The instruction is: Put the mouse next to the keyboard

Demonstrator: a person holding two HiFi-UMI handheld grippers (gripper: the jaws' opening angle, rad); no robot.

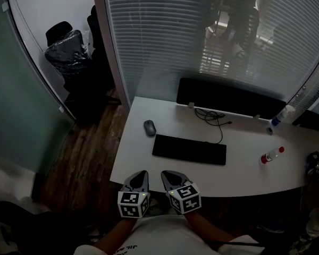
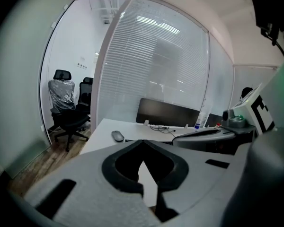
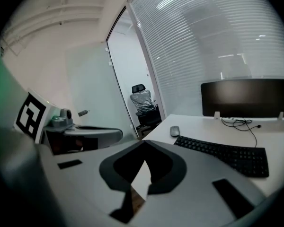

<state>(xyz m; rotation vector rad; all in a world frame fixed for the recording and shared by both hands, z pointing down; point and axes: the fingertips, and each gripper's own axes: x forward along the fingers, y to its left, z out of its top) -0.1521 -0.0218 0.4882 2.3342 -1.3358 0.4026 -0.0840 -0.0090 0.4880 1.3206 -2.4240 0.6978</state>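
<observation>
Head view with both gripper views. The left gripper (image 1: 141, 173) and the right gripper (image 1: 167, 174) hang side by side, just short of the near edge of the white desk (image 1: 244, 175), and both point toward its far side. Each has its jaws closed tip to tip with nothing between them. The grey mouse (image 1: 149, 127) lies on the desk just off the far left corner of the black keyboard (image 1: 189, 149), near it but not touching, and well apart from both grippers. Beyond the keyboard a black cable (image 1: 212, 116) loops in front of a dark screen (image 1: 228, 97) at the far edge. A red-capped bottle (image 1: 272, 155) lies on its side to the right of the keyboard. Office chairs (image 1: 69, 49) stand at far left, beside the blinds (image 1: 165, 36)
</observation>
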